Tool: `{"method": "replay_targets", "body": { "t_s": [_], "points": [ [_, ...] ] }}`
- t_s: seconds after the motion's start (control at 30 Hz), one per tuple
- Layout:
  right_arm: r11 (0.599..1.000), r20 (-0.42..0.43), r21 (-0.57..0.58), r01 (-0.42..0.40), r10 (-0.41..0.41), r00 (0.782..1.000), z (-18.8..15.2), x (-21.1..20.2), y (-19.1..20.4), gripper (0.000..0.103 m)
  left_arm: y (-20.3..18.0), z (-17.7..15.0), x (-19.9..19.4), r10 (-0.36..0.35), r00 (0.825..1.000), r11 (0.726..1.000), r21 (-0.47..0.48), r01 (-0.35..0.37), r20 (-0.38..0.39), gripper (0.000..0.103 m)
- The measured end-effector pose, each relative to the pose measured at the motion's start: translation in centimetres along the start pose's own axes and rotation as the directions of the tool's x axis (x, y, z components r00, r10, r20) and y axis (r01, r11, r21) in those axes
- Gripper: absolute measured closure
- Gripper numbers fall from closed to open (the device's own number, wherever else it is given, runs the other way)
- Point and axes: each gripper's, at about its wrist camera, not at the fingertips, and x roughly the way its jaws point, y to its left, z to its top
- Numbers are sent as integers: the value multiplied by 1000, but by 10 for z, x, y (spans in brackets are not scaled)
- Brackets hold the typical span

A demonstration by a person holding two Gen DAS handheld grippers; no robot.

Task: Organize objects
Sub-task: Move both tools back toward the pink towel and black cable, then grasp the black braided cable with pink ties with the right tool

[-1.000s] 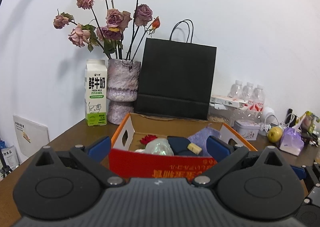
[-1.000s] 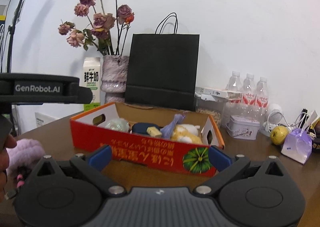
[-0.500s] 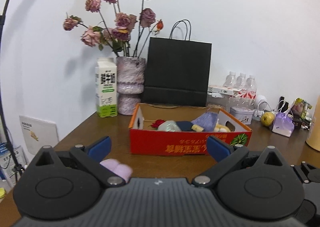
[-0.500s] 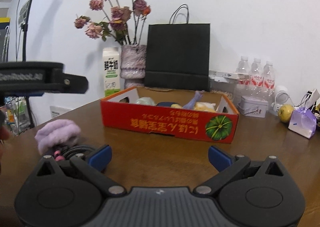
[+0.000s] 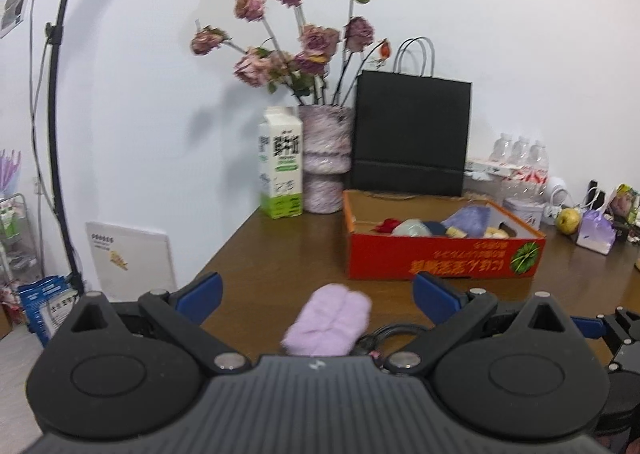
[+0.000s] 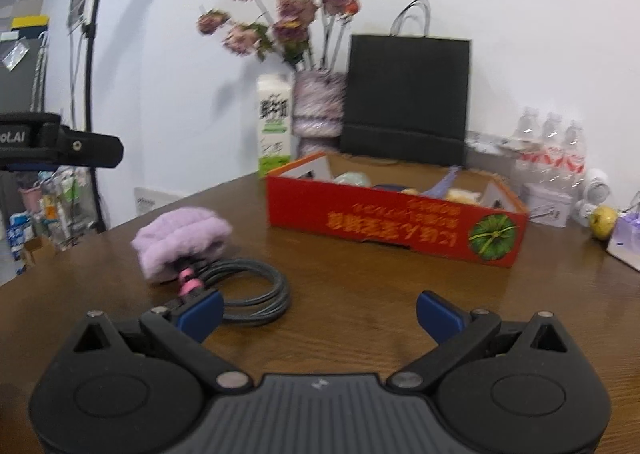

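The left gripper (image 5: pixel 316 296) and the right gripper (image 6: pixel 319 310) both hang over the dark wood-grain worktop (image 6: pixel 360 286) with their blue-padded fingers spread wide and nothing between them. A fluffy lilac plush item (image 6: pixel 182 240), soft and rounded, lies on the worktop beside a coiled black cable (image 6: pixel 252 288), with what may be a pink connector between them, though blur hides its shape. Well beyond them sits the shallow red cardboard box (image 6: pixel 394 219), rectangular and open-topped, holding a jumble of small objects.
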Motion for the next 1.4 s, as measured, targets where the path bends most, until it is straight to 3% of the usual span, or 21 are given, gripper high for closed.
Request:
{"method": "replay_targets", "body": {
  "t_s": [0.4,0.67,0.73,0.8,1.03,1.4],
  "points": [
    [995,-169,4,-104,103,980,19,70,40,0,52,-16,-5,71,995,996,-44,-74,-67,0],
    [996,-253,12,-84,85,964,29,104,53,0,65,-18,-3,89,992,994,-49,-94,-85,0],
    [996,-253,2,-93,90,963,29,103,54,1,64,-18,0,85,992,995,-48,-89,-91,0],
    [995,-241,-1,-98,95,966,29,99,53,10,61,-18,5,80,992,996,-43,-84,-97,0],
    [994,-217,31,-103,107,970,28,93,37,11,50,-21,15,69,991,997,-30,-73,-117,0],
    [999,-145,-41,-23,17,989,25,76,7,11,27,-17,39,48,988,998,-27,-52,-150,0]
  ]
}}
